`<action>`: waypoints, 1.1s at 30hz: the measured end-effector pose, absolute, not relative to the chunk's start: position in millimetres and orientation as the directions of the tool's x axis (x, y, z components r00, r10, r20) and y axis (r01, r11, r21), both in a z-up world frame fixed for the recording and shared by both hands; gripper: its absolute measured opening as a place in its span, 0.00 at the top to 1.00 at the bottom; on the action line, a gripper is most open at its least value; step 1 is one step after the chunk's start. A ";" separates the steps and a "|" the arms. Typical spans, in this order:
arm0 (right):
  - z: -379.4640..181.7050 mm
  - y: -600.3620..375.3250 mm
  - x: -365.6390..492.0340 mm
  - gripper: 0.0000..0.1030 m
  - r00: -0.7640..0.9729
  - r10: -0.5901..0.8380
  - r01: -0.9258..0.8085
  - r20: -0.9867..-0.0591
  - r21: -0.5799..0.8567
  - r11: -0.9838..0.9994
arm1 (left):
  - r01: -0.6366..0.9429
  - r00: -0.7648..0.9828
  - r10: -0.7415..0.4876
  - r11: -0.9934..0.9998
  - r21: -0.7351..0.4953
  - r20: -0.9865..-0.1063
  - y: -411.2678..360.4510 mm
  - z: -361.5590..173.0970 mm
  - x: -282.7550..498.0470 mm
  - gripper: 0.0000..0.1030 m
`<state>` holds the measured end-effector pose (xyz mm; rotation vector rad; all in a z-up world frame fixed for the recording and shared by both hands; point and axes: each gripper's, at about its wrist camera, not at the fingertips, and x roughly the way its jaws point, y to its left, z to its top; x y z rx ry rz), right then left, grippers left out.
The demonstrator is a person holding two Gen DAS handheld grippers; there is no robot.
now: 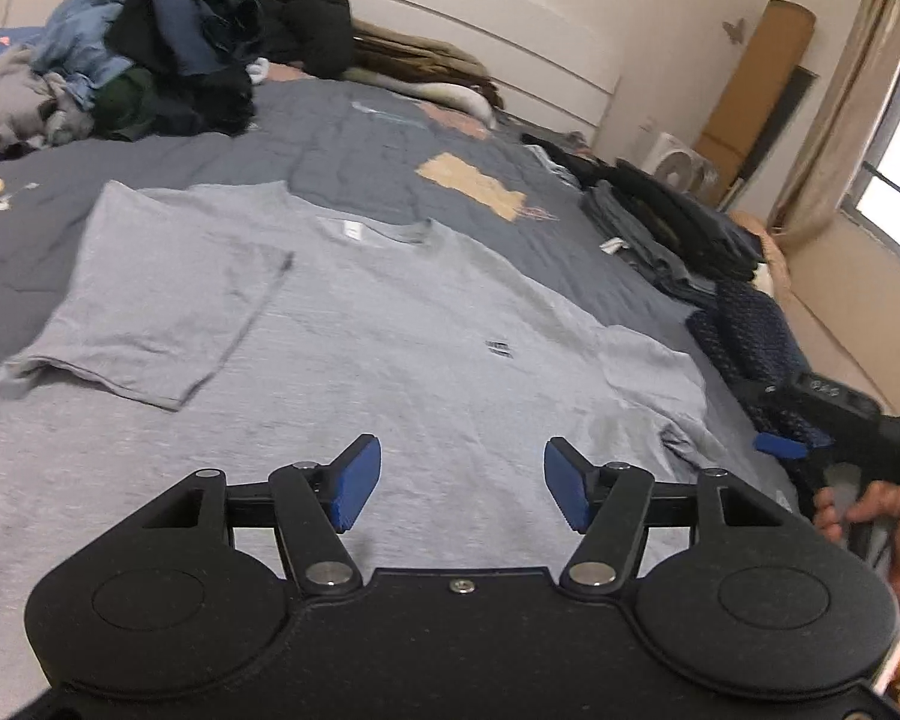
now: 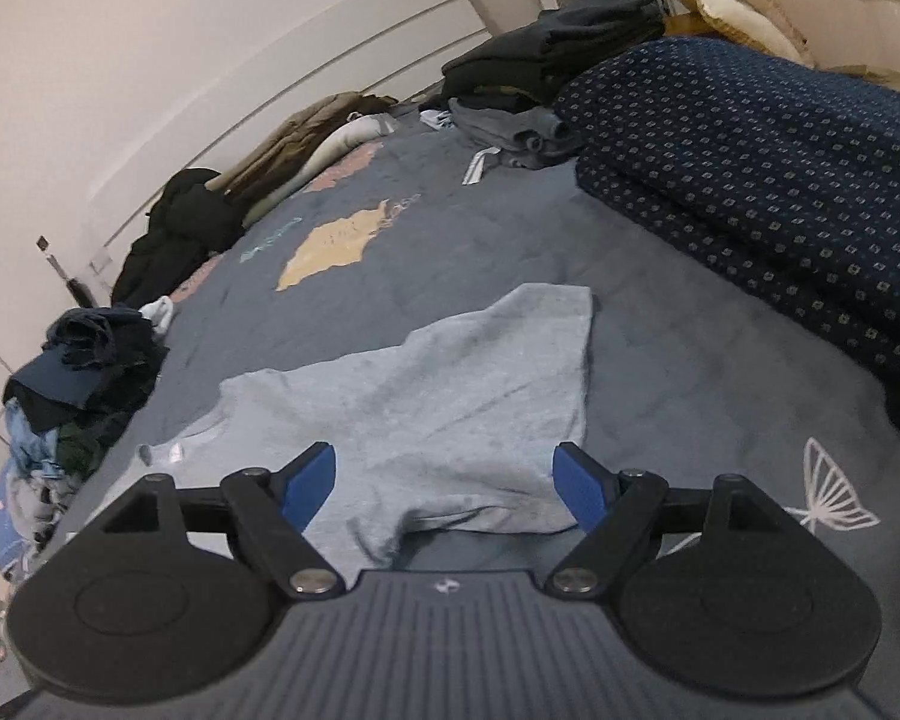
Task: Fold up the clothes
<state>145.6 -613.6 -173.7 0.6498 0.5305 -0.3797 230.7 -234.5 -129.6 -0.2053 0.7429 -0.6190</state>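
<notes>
The bed [image 1: 342, 120], covered in a blue-grey printed spread, carries everything. A grey T-shirt [image 1: 354, 348] lies flat on the near part of the bed, its long axis running from the near edge toward the headboard, with the collar at the far end; one sleeve is folded in over the chest, while the other sleeve [image 2: 534, 336] spreads out toward the bed's right edge. A heap of unfolded clothes [image 1: 150, 60] sits at the far left corner, well apart from the shirt. Along the right edge lie a stack of dark folded clothes [image 2: 558, 60] and a folded navy patterned blanket [image 2: 780, 180]. The left gripper [image 1: 462, 486] hovers over the shirt's lower body, fingers apart and empty. The right gripper [image 2: 444, 486] stands over the outspread sleeve, fingers spread wide, grasping nothing.
</notes>
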 end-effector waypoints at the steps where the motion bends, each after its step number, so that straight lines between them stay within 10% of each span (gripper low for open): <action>1: -176.6 -616.3 145.6 0.23 0.796 -0.168 0.497 -0.582 0.468 0.731 | 0.455 0.560 -0.605 0.796 -0.400 -0.567 -235.0 -131.9 231.5 0.42; 19: -233.4 -653.1 140.5 0.28 0.788 -0.055 0.562 -0.613 0.681 0.470 | 0.508 0.467 -0.667 0.740 -0.442 -0.581 -259.1 -152.6 230.5 0.42; 33: -248.8 -654.5 138.0 0.56 0.819 -0.089 0.555 -0.567 0.743 0.374 | 0.529 0.457 -0.671 0.732 -0.428 -0.583 -266.9 -151.3 223.8 0.41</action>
